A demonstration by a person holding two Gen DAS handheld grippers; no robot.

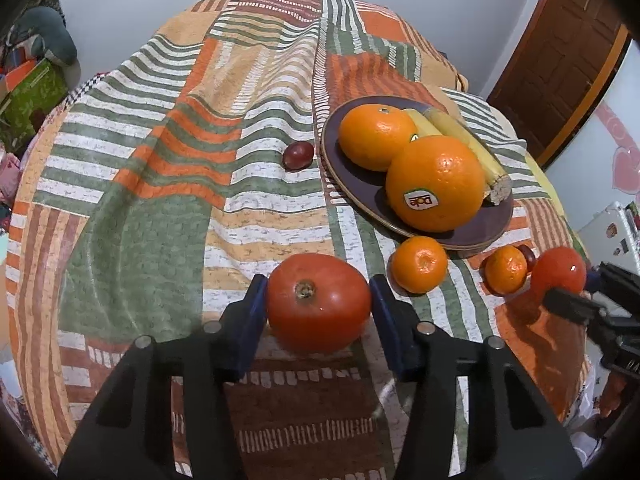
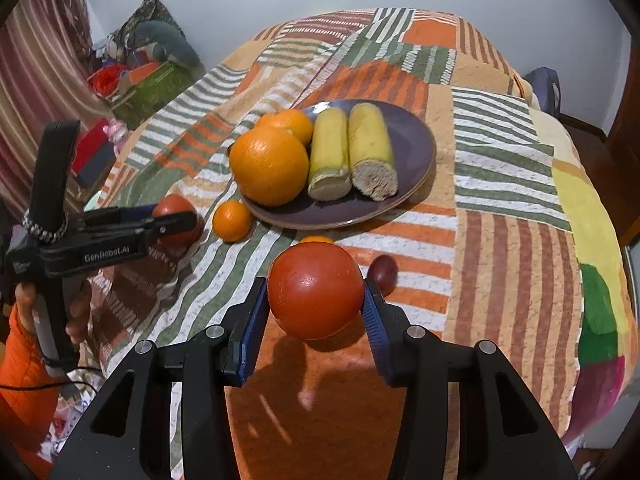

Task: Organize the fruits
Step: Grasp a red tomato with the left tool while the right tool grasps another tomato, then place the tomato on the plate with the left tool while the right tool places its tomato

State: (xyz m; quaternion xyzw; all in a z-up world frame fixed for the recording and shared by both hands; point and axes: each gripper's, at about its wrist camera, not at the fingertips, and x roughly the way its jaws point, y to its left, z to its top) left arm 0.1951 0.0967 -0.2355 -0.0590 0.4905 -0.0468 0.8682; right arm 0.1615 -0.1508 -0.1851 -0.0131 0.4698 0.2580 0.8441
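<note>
The left gripper (image 1: 318, 304) is clenched on a red tomato (image 1: 319, 303): both blue pads (image 1: 256, 304) touch the sides of this fruit, which sits on the striped bedcover (image 1: 160, 200) with its stem scar facing up. The right gripper (image 2: 316, 298) grasps a second tomato (image 2: 315, 290) in the same way, pads pressed on both sides (a dark shadow lies on the cloth just under this fruit, so it seems a little lifted, but I cannot tell for sure).

Farther on the bed lies a purple plate (image 1: 476, 228). It carries two big oranges (image 1: 435, 182), one with a sticker, and two pieces of yellow banana (image 2: 372, 148) with cut ends toward the near side. A small mandarin (image 1: 419, 265) rests on the cover just beside the near rim of the plate, and another small mandarin (image 1: 506, 269) lies to the right of it, near the second tomato. A dark red small fruit (image 1: 297, 155) lies to the left of the plate, and one more (image 2: 383, 274) is just beside the right gripper.

A hand (image 2: 52, 304) in an orange sleeve (image 2: 24, 380) holds the handle of the left gripper.
</note>
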